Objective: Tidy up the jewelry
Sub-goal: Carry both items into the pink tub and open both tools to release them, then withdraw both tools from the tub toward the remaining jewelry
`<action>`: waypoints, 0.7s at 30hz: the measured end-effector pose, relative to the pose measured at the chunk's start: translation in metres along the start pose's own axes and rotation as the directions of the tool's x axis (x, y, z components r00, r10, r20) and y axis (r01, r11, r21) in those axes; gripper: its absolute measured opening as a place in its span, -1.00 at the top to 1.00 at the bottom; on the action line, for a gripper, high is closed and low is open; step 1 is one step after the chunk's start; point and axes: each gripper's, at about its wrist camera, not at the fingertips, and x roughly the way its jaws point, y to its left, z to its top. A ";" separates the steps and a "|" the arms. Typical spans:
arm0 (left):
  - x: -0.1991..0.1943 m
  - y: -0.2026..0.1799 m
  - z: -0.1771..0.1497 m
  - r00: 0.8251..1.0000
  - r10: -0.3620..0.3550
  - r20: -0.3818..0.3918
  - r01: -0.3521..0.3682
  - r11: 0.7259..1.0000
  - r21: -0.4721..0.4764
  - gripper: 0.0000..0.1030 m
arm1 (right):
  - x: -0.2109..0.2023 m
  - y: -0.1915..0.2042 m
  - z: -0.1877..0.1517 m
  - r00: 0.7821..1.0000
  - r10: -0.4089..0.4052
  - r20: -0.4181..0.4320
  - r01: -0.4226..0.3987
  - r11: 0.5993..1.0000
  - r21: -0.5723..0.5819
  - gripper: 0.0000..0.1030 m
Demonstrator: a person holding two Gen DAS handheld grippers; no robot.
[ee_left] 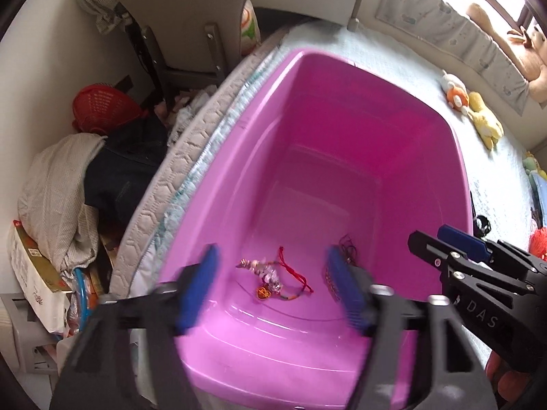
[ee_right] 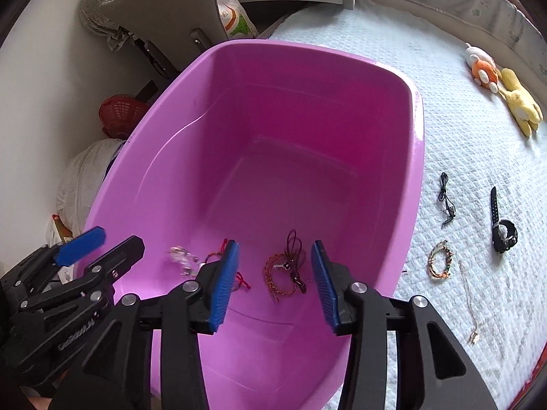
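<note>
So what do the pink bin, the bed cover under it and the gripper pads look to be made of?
Pink bin: glossy moulded plastic, judging by sheen streaks on its smooth walls. Bed cover: pale fabric, matte, probably quilted or woven, with a small repeating raised pattern. Gripper pads: blue, finely ribbed, likely rubber or plastic; the look doesn't settle which.

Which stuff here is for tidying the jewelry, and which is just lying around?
For the job: pink tub, bracelets in it, beaded bracelet, black cord, watch, thin chain.

Just lying around: plush toys, red basket, chair.
</note>
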 end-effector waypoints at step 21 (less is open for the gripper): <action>-0.064 -0.001 -0.013 0.999 0.018 0.032 -0.018 1.000 0.006 -0.58 | -0.065 -0.007 -0.037 0.998 0.055 0.001 -0.055 0.998 0.022 -0.06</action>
